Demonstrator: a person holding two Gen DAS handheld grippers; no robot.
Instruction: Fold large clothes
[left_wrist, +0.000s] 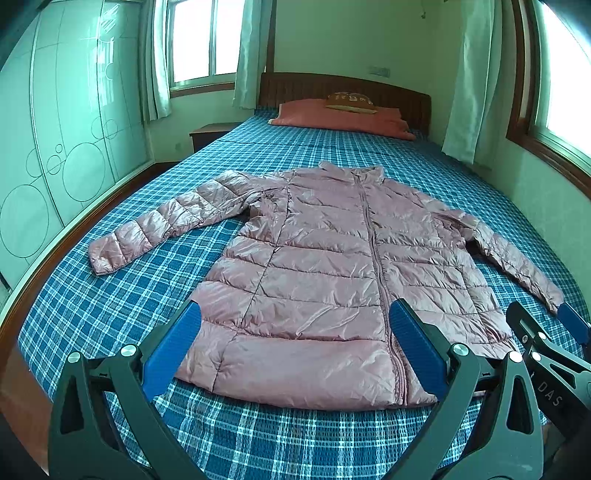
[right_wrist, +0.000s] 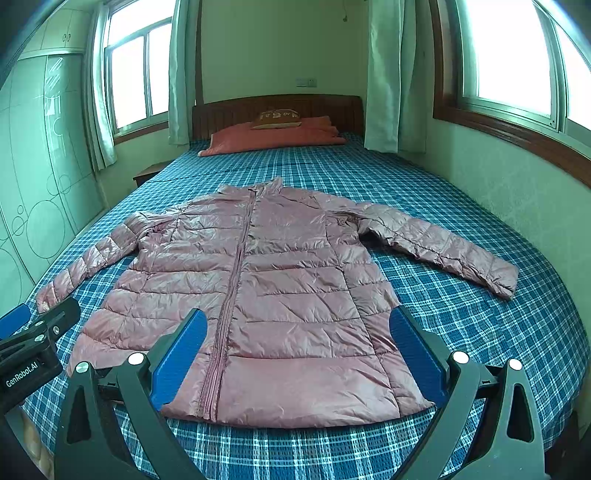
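Note:
A pink quilted puffer jacket (left_wrist: 317, 266) lies flat, front up and zipped, on the blue plaid bed (left_wrist: 110, 295), with both sleeves spread outward. It also shows in the right wrist view (right_wrist: 266, 288). My left gripper (left_wrist: 295, 343) is open and empty, hovering above the jacket's hem on the left half. My right gripper (right_wrist: 299, 350) is open and empty above the hem's right half. The right gripper also appears at the right edge of the left wrist view (left_wrist: 546, 332), and the left gripper at the left edge of the right wrist view (right_wrist: 33, 332).
A red folded blanket (left_wrist: 343, 118) with a brown pillow (left_wrist: 351, 101) lies by the wooden headboard (left_wrist: 402, 98). A wardrobe (left_wrist: 55, 129) stands on the left, a nightstand (left_wrist: 208, 134) beside the bed, and a wall with a window (right_wrist: 517, 66) on the right.

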